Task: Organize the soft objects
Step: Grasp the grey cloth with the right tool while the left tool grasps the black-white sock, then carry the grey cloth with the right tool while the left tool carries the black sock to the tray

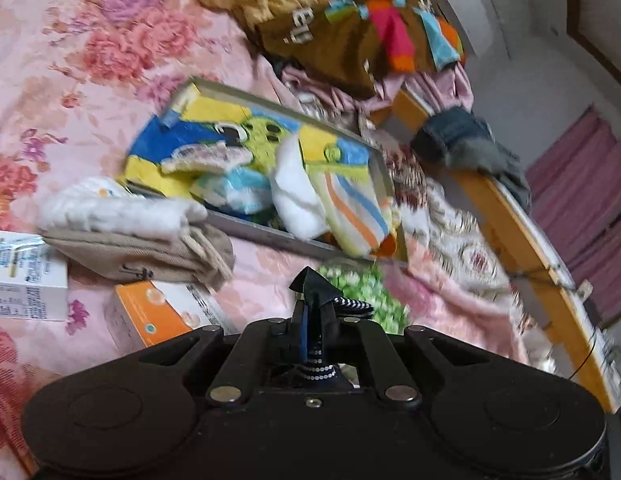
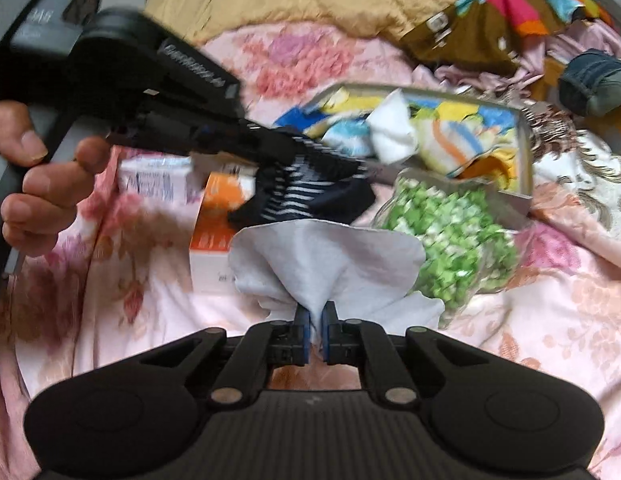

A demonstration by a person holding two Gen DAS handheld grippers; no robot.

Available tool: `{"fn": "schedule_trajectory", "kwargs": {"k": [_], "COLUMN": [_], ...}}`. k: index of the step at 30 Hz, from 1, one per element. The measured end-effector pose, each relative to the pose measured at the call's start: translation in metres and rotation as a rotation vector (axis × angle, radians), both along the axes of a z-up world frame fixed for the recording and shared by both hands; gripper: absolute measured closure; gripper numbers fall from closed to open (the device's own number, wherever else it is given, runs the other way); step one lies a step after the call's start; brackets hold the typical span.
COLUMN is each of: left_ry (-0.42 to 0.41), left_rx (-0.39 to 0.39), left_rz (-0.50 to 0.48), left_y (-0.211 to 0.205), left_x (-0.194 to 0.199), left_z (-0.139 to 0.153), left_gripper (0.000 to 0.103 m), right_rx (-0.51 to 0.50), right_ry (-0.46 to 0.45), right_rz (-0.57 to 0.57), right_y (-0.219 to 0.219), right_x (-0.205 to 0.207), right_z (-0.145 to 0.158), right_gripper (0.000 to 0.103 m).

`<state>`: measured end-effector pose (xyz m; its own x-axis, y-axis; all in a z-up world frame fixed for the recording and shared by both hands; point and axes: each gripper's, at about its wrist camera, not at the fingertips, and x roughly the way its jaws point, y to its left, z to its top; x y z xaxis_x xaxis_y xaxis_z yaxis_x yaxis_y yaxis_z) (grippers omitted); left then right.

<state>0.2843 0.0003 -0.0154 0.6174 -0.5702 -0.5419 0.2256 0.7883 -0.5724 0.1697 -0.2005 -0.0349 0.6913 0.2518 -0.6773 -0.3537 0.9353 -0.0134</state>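
Note:
My left gripper (image 1: 315, 304) is shut on a dark navy sock with white stripes (image 1: 352, 307); in the right wrist view that gripper (image 2: 342, 164) holds the sock (image 2: 302, 196) above the bed, just short of the box. My right gripper (image 2: 316, 320) is shut on a pale grey-white cloth (image 2: 326, 256) that fans out ahead of it. A shallow grey box (image 1: 270, 236) lies on the pink floral bedspread and holds several small socks and cloths, yellow, blue, white and striped (image 1: 350, 208). The box also shows in the right wrist view (image 2: 522, 148).
A green-and-white patterned piece (image 2: 450, 240) lies by the box's near corner. A beige pouch (image 1: 150, 252), a white fluffy cloth (image 1: 118, 208), an orange carton (image 1: 150, 316) and a white carton (image 1: 22, 280) lie left. Piled clothes (image 1: 370, 40) and the wooden bed edge (image 1: 522, 236) are at right.

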Motion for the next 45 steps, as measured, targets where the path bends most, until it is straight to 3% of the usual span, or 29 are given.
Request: {"fn": "schedule_trajectory", "kwargs": {"k": [10,18,23,29,37,41,45], "left_ry": [-0.086,-0.194,-0.258,-0.298,-0.307,-0.336,-0.312], "left_rx": [-0.028,-0.035,-0.020,-0.001,0.024,0.102,0.196], "left_rz": [0.070,0.070,0.091,0.133,0.181,0.200,0.219], "left_y": [0.016,0.014,0.011,0.022,0.035,0.033,0.033], "left_x": [-0.006,-0.001,0.021,0.050,0.099,0.116,0.129], "left_z": [0.021,0.036,0.047,0.044,0.023,0.012,-0.004], "left_gripper": [0.098,0.098,0.097,0.097,0.097,0.097,0.097], "right_rx": [0.077,0.153,0.154,0.189,0.250,0.278,0.298], "right_ry": [-0.058,-0.157,-0.238,-0.324,-0.341,-0.317,-0.284], "right_rz": [-0.141,-0.169,-0.156,-0.174,-0.200,-0.214,-0.219], "right_y": [-0.028,-0.040,-0.038,-0.026,0.000,0.009,0.014], "right_x": [0.009,0.011,0.024,0.070,0.147,0.179,0.200], "right_z": [0.015,0.028,0.040,0.051,0.048,0.044,0.031], "right_gripper": [0.097,0.097,0.096,0.096,0.096,0.096,0.096]}}
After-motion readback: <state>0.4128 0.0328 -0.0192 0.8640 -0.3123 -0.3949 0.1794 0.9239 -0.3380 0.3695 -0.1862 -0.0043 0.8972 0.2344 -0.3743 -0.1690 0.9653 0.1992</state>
